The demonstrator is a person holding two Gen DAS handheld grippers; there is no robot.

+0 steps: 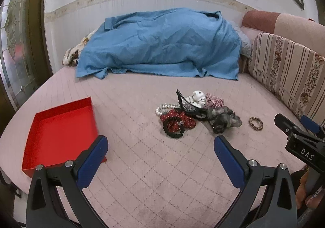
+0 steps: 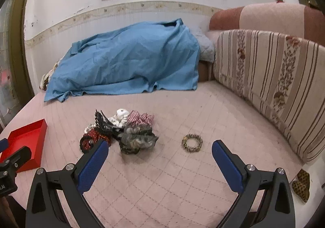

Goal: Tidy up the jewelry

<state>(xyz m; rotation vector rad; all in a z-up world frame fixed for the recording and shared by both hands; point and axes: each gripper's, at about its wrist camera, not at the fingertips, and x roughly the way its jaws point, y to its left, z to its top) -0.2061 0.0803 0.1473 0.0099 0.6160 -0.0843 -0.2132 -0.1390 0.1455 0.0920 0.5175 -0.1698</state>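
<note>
From my left wrist camera I see the whole red box on the bed; the right view cuts it at the frame edge. The jewelry pile lies mid-bed, its tangled pieces hard to separate, with a beaded bracelet apart to its right. My left gripper and right gripper hover above the bed, fingers spread wide, holding nothing.

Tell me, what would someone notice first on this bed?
Probably the bright red box, open and empty, on the left of the pink quilt. Next, the jumbled pile of hair ties and beads in the middle, with one small bracelet lying alone to its right. Behind it all, a big blue sheet covers a heap by the wall.
</note>
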